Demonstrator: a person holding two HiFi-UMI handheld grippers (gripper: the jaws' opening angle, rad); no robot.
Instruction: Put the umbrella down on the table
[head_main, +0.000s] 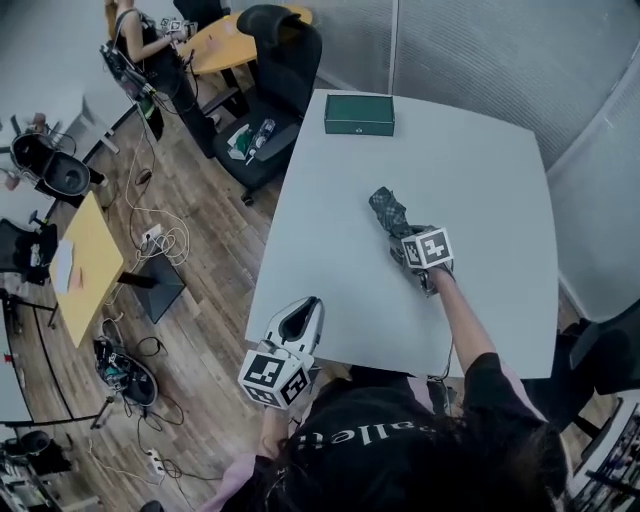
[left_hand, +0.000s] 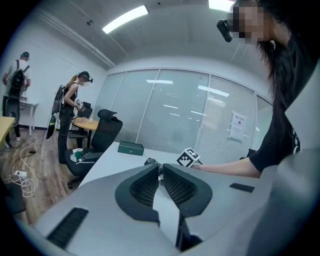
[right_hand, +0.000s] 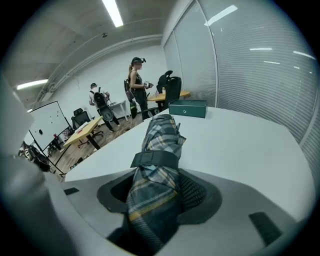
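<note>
Right claw (head_main: 405, 233) is clamped round the near end of the folded grey plaid umbrella with yellow stripes (head_main: 388, 209). Jaws stand wide because the bundle is thick, and a strap band keeps the fabric rolled. I hold it nose-down, tip aimed toward the dark green rectangular box (head_main: 359, 114), probably so it can lie flat along the white counter (head_main: 490, 170). Umbrella is over mid-counter, on my side of the box and well apart from it; I cannot tell whether it touches the surface. Nothing lies between umbrella and box. Left claw (head_main: 303, 312) closed, empty, at the counter edge far from the box.
</note>
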